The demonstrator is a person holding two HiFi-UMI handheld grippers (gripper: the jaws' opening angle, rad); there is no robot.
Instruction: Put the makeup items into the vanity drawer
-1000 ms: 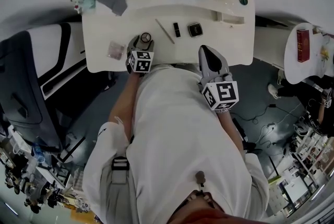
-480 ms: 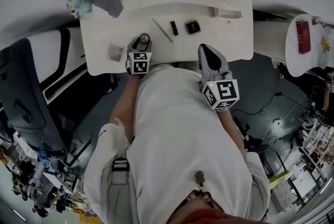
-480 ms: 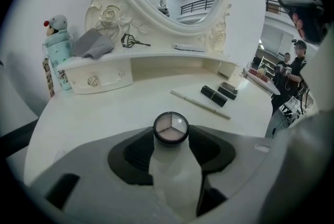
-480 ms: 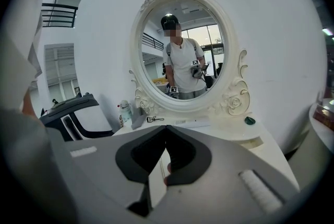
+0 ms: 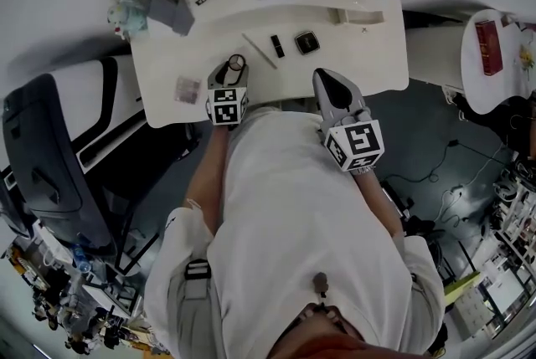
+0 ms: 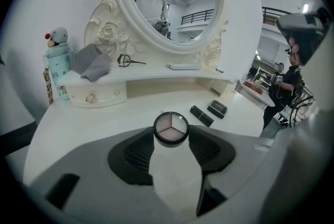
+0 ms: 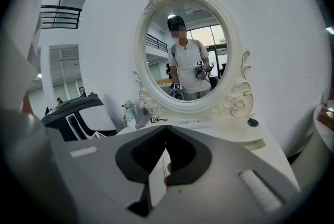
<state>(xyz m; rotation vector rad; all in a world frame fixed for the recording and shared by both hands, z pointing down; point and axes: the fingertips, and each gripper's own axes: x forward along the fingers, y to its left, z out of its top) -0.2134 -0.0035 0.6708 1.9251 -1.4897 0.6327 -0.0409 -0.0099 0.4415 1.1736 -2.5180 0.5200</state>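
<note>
The left gripper (image 6: 170,140), whose jaws have just been closing, is seen pinching a small round black-rimmed eyeshadow compact (image 6: 171,128) at its fingertips, and the compact is held over the front part of the white vanity tabletop (image 6: 104,119). The right gripper (image 7: 165,139) is kept pressed together, with nothing between its jaws, near the front edge of the tabletop. Further out, a black lipstick tube (image 6: 201,116) and a black square case (image 6: 217,108) are laid side by side on the tabletop, and the small white drawer (image 6: 96,96) under the rear shelf is shut.

Left claw (image 6: 170,137) just clamped compact (image 6: 170,128), right claw (image 7: 166,129) shut
</note>
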